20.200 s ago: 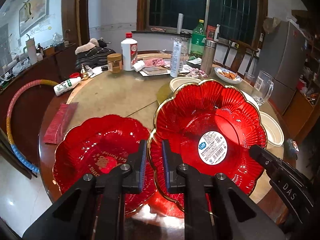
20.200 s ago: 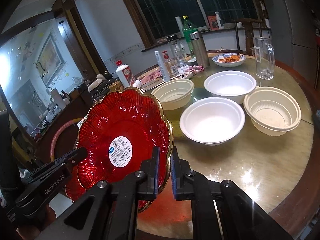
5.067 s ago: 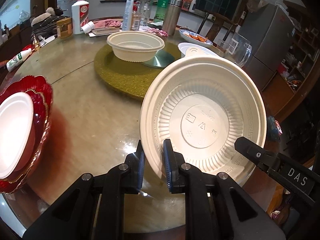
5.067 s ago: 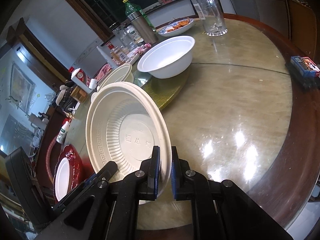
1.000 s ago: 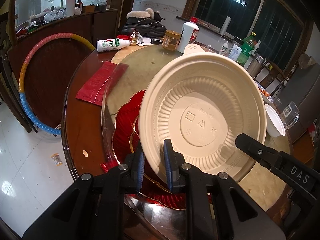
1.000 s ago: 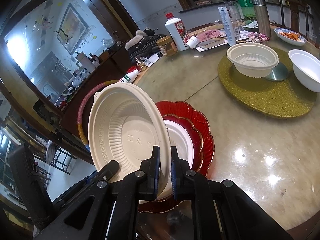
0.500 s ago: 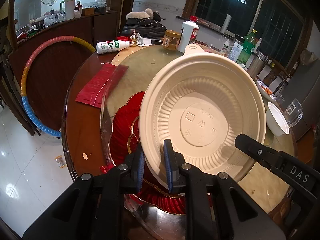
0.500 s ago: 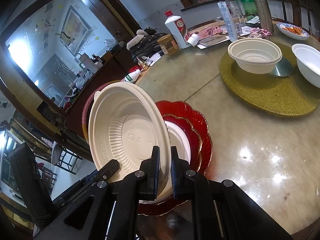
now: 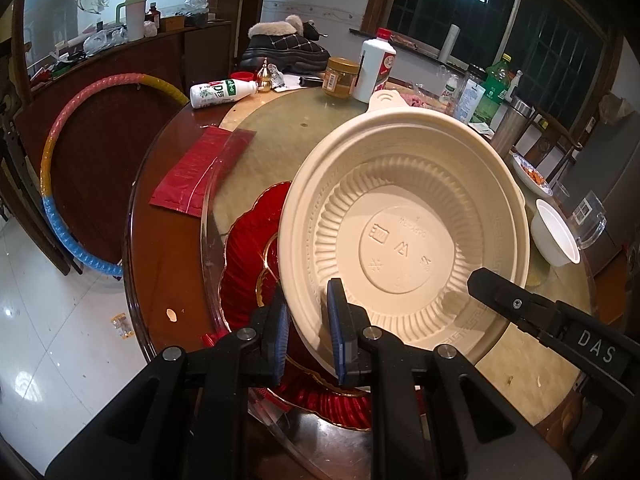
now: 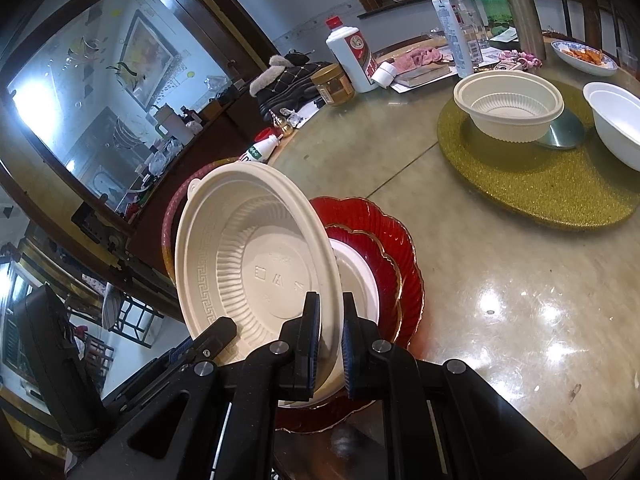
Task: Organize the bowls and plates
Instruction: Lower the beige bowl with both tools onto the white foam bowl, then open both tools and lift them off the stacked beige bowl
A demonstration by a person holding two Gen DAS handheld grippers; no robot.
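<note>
Bowl [image 9: 404, 232] now hangs over our red plates [image 10: 384, 248], both hand-held grippers [image 9: 306, 334] [image 10: 330, 340] clamped on its rim; nesting comes next.

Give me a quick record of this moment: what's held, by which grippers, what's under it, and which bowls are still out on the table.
held: cream bowl, tilted on edge
left gripper: shut on its rim
right gripper: shut on its rim
beneath: red plates stacked, white bowl in them
still out: ribbed cream bowl and plain white bowl on gold mat
</note>
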